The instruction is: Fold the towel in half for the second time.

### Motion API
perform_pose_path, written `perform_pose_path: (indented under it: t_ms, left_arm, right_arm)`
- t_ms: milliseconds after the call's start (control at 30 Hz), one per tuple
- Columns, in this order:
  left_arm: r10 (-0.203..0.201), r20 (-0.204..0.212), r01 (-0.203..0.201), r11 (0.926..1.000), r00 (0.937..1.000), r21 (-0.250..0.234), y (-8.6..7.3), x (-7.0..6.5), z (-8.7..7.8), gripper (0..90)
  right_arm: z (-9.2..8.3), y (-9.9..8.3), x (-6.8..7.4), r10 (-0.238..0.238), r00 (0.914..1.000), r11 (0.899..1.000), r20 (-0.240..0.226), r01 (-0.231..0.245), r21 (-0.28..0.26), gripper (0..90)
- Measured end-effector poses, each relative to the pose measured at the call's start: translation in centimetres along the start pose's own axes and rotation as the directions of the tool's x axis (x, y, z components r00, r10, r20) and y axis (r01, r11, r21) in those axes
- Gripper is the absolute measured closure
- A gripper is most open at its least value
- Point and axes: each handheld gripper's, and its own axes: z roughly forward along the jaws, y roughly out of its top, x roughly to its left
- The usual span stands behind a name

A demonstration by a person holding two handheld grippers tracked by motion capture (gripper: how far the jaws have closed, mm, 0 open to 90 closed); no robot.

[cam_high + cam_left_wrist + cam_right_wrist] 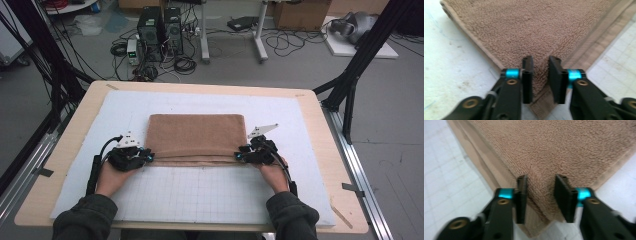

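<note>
Left gripper (541,75): jaws stand a little apart, straddling the near-left corner of the brown towel (531,32); the pile bulges up between the pads, but whether the pads already bite cannot be told, and a narrow gap shows on each side. Right gripper (541,195): the same picture at the near-right corner, jaws parted around a ridge of cloth, with the pads looking just short of a firm pinch. In the high view the left gripper (145,156) and right gripper (242,155) sit at opposite ends of the towel's (196,135) near edge, each hand behind its tool. The towel lies folded, layered edges visible along its near side, in the middle of the white gridded mat (200,192) on the wooden table (330,150). Judgement: corners are taken symmetrically so that the near edge can be lifted level and carried over without sagging; gripping all layers at once would keep the fold square. Risk: catching the top layer alone.
</note>
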Motion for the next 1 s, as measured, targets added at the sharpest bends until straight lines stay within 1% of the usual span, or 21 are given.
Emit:
perform_pose_path:
  t_ms: [33, 67, 133, 200, 267, 367, 433, 467, 533, 600, 633, 667, 700, 733, 767, 800, 833, 900, 933, 967, 1000]
  left_arm:
    - [-0.001, -0.002, 0.001, 1.0000, 1.0000, 0.000, 0.0, 0.0, 0.0, 80.1]
    - [0.000, -0.006, 0.000, 1.0000, 1.0000, -0.002, 0.1, 0.0, 0.0, 82.8]
    - [-0.008, -0.011, 0.008, 0.9999, 0.9999, -0.015, 0.1, 0.0, -0.3, 85.3]
    - [-0.020, -0.009, 0.020, 0.9990, 0.9998, -0.041, 0.3, 0.1, -0.8, 85.8]
    - [-0.018, -0.015, 0.017, 0.9981, 0.9997, -0.060, 0.5, 0.1, -1.4, 85.8]
    - [-0.015, -0.029, 0.012, 0.9968, 0.9995, -0.080, 0.8, 0.2, -2.3, 85.8]
    - [-0.020, -0.032, 0.017, 0.9957, 0.9993, -0.091, 0.8, 0.3, -2.8, 85.8]
    - [-0.015, -0.027, 0.012, 0.9961, 0.9995, -0.088, 0.8, 0.2, -2.9, 85.8]
    - [0.004, -0.029, -0.006, 0.9975, 0.9996, -0.070, 0.5, 0.0, -3.2, 85.8]
    - [-0.007, -0.003, 0.007, 0.9979, 1.0000, -0.064, -0.2, -0.3, -3.1, 85.7]
    - [0.000, 0.001, 0.000, 0.9986, 1.0000, -0.054, -0.5, -0.5, -3.0, 85.8]
    - [-0.003, 0.011, 0.004, 0.9990, 0.9999, -0.044, -1.0, -0.7, -2.7, 85.7]
    - [-0.017, 0.017, 0.017, 0.9993, 0.9997, -0.033, -1.4, -0.8, -2.4, 85.6]
    - [-0.032, 0.019, 0.033, 0.9991, 0.9993, -0.025, -1.7, -1.0, -2.1, 85.2]
    - [-0.043, 0.019, 0.044, 0.9984, 0.9989, -0.035, -1.8, -1.0, -2.1, 83.8]
    - [-0.052, 0.026, 0.053, 0.9976, 0.9983, -0.043, -1.8, -1.0, -2.2, 80.7]
    - [-0.066, 0.032, 0.068, 0.9959, 0.9973, -0.060, -1.7, -1.0, -2.5, 75.8]
    - [-0.078, 0.034, 0.080, 0.9930, 0.9964, -0.087, -1.3, -1.0, -3.2, 66.5]
    - [-0.073, 0.040, 0.076, 0.9923, 0.9966, -0.098, -1.0, -1.0, -3.5, 65.4]
    - [-0.071, 0.042, 0.075, 0.9909, 0.9966, -0.112, -0.7, -1.0, -3.7, 65.4]
    - [-0.071, 0.045, 0.076, 0.9897, 0.9964, -0.121, -0.3, -1.0, -3.8, 65.4]
  right_arm:
    - [-0.1, 0.1, 0.0, -0.011, 0.9999, 1.000, 0.006, 0.011, 0.002, 80.1]
    - [-0.1, 0.2, 0.1, -0.014, 0.9999, 1.000, 0.006, 0.014, -0.001, 83.4]
    - [-0.3, 0.4, 0.3, -0.026, 0.9996, 1.000, 0.013, 0.026, 0.001, 84.4]
    - [-0.7, 0.4, 0.3, -0.016, 0.9998, 1.000, 0.009, 0.016, -0.018, 84.7]
    - [-1.4, 0.5, 0.3, -0.007, 1.0000, 0.999, -0.002, 0.007, -0.047, 84.9]
    - [-2.3, 0.9, 0.9, -0.017, 0.9998, 0.997, -0.013, 0.016, -0.072, 84.9]
    - [-2.9, 1.2, 1.4, -0.037, 0.9992, 0.995, -0.016, 0.036, -0.090, 84.9]
    - [-3.1, 1.4, 1.7, -0.047, 0.9988, 0.994, -0.016, 0.046, -0.094, 84.9]
    - [-3.3, 1.3, 2.2, -0.057, 0.9980, 0.995, -0.026, 0.055, -0.086, 84.8]
    - [-3.2, 1.0, 2.6, -0.076, 0.9968, 0.995, -0.024, 0.074, -0.063, 84.9]
    - [-2.9, 0.6, 2.6, -0.077, 0.9967, 0.996, -0.025, 0.075, -0.046, 84.8]
    - [-2.7, 0.1, 2.6, -0.073, 0.9968, 0.997, -0.031, 0.072, -0.029, 84.8]
    - [-2.3, -0.3, 2.5, -0.058, 0.9976, 0.998, -0.039, 0.057, -0.009, 84.6]
    - [-1.9, -0.8, 2.5, -0.051, 0.9979, 0.999, -0.041, 0.051, 0.000, 84.1]
    - [-1.6, -1.1, 2.4, -0.033, 0.9980, 0.999, -0.054, 0.033, 0.004, 80.8]
    - [-1.3, -1.4, 2.3, -0.013, 0.9977, 1.000, -0.067, 0.013, 0.000, 74.2]
    - [-1.3, -1.4, 2.2, -0.002, 0.9965, 1.000, -0.084, 0.002, -0.006, 70.2]
    - [-1.9, -1.2, 2.2, 0.001, 0.9955, 0.999, -0.095, -0.006, -0.051, 63.3]
    - [-2.3, -1.0, 2.2, 0.005, 0.9938, 0.997, -0.111, -0.014, -0.080, 63.0]
    - [-2.6, -0.7, 2.2, -0.003, 0.9929, 0.994, -0.119, -0.009, -0.105, 62.6]
    - [-2.7, -0.4, 2.2, -0.009, 0.9936, 0.993, -0.112, -0.005, -0.121, 62.6]
